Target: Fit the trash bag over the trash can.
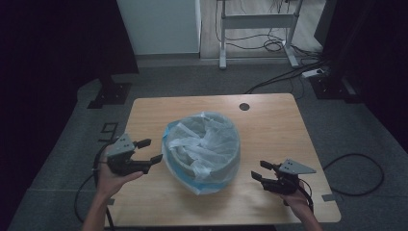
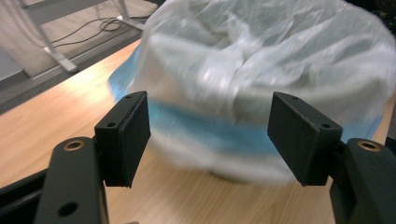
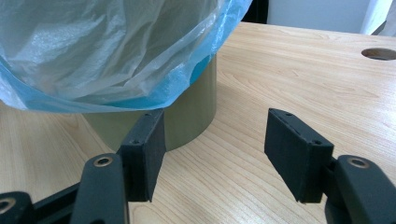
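Left gripper: at left of bin, jaws released wide, flat black pads empty, pointing at bag, not touching it.

Bin: round, olive-grey, smooth wall, stands at middle of table, pale wood with fine grain.

Bag: thin crinkled plastic, milky with blue edge, lines bin and hangs over rim.

Right gripper: at near right of bin, jaws released, nothing between pads, just beside bin.
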Demonstrator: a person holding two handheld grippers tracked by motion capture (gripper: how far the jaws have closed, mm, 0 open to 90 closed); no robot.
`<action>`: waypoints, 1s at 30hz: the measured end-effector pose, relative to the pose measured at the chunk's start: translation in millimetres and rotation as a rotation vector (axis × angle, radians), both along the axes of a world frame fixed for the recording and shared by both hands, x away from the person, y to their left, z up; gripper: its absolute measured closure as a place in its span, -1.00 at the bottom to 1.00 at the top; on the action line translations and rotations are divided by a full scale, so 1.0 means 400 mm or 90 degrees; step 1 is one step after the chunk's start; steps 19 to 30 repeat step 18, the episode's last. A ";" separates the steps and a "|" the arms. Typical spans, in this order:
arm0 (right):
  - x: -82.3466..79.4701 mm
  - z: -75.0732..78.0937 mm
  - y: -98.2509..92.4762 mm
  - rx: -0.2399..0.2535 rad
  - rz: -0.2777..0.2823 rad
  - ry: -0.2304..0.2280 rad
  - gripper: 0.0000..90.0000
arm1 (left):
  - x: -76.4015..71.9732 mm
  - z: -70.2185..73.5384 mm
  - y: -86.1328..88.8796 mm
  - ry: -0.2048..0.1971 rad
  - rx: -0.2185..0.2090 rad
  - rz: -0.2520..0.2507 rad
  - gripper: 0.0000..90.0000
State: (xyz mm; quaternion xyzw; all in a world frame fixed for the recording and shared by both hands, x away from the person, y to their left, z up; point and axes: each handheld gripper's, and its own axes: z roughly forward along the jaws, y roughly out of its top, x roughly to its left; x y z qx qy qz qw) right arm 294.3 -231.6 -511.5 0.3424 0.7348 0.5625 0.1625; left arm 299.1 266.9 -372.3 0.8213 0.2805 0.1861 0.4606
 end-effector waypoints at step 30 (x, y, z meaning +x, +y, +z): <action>0.013 -0.010 0.008 -0.003 -0.024 0.000 -0.20 | -0.065 -0.087 0.107 0.028 -0.010 0.056 -0.36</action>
